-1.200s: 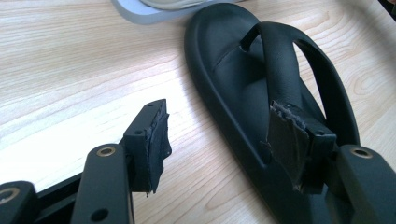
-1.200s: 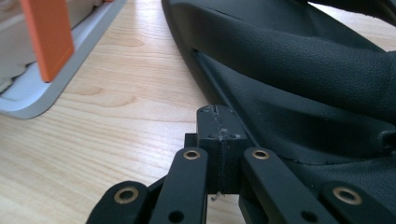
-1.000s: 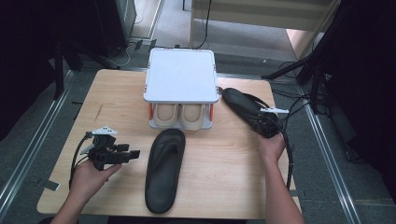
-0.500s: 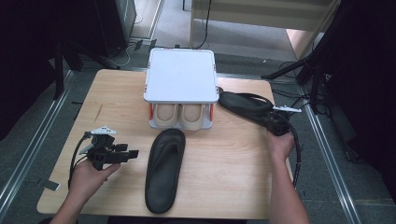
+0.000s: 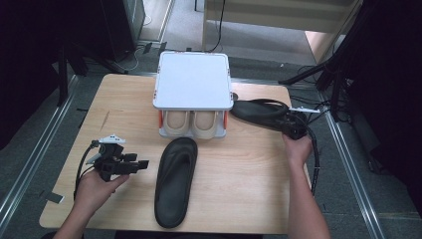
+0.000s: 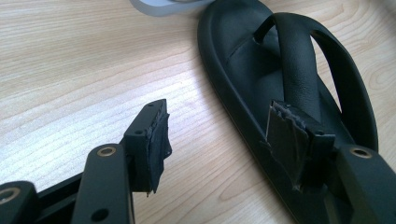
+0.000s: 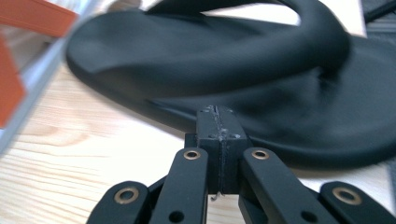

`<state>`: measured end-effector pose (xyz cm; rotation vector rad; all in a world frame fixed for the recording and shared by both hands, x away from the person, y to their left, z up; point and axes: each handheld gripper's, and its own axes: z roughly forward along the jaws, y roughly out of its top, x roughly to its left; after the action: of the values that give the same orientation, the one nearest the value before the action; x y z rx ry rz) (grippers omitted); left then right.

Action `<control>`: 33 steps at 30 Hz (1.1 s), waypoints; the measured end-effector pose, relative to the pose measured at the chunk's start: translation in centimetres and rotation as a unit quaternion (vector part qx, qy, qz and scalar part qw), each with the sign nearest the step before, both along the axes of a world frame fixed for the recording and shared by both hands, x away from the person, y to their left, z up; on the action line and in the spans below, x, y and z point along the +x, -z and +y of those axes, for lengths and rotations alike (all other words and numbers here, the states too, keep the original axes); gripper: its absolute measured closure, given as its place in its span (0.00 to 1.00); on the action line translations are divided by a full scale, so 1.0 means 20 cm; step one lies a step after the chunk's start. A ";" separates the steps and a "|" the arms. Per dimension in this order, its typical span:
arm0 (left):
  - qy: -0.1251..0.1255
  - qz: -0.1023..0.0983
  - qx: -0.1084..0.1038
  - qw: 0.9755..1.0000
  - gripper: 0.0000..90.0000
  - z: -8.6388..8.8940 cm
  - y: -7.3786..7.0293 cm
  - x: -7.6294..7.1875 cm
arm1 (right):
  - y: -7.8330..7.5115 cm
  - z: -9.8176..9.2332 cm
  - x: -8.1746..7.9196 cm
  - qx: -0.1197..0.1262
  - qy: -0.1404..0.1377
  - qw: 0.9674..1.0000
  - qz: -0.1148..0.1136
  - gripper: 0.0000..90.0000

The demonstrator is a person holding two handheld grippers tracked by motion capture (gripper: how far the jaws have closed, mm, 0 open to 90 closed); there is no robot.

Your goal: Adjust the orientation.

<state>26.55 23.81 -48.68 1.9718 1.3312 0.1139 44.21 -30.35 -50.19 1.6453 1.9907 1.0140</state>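
A light wooden table [image 5: 239,164] is seen from above, with a person's two forearms reaching in from the near edge, each hand holding a black two-jaw gripper.

The left hand [image 5: 92,191] rests on the table near its front left corner, palm around the body of the left gripper [image 5: 142,164]. This gripper lies low and roughly level, pointing sideways toward the middle of the table. Its jaws stand apart with nothing between them. In the left gripper view, its taped pads [image 6: 156,140] hover just above the wood, and one jaw overlaps the near edge of a black flip-flop [image 6: 289,74] lying sole-down with its strap facing up. From above, this flip-flop [image 5: 175,181] lies lengthwise at the table's centre front, just beside the left gripper but not touching it.

The right forearm stretches farther forward along the table's right side. The right hand [image 5: 297,149] holds the right gripper [image 5: 288,127], which points toward the far left at a second black flip-flop [image 5: 259,112] lying near the right rear of the table. In the right gripper view, the jaws are pressed together with nothing held, their tips right at the rim of this second flip-flop [image 7: 224,70]; whether they touch it is unclear.

At the rear centre stands a small white rack [image 5: 193,79] with orange posts, with a pair of beige shoes [image 5: 191,123] tucked under its flat top. The second flip-flop lies just beside its right side.
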 end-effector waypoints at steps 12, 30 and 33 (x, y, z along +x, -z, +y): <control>-0.004 0.001 0.000 1.000 0.44 0.01 0.00 -0.03 | -0.08 0.28 0.08 0.002 -0.035 0.999 -0.009 1.00; -0.016 0.002 -0.007 1.000 0.44 0.06 0.01 -0.07 | 0.03 0.44 0.22 0.008 -0.005 1.000 -0.007 1.00; -0.017 0.001 -0.009 1.000 0.44 0.06 0.01 -0.07 | 0.03 0.44 0.22 0.010 -0.006 1.000 -0.005 1.00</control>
<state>25.17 25.01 -48.79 1.9351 1.3639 0.1168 48.57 -21.49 -50.83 1.6365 1.9921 1.0487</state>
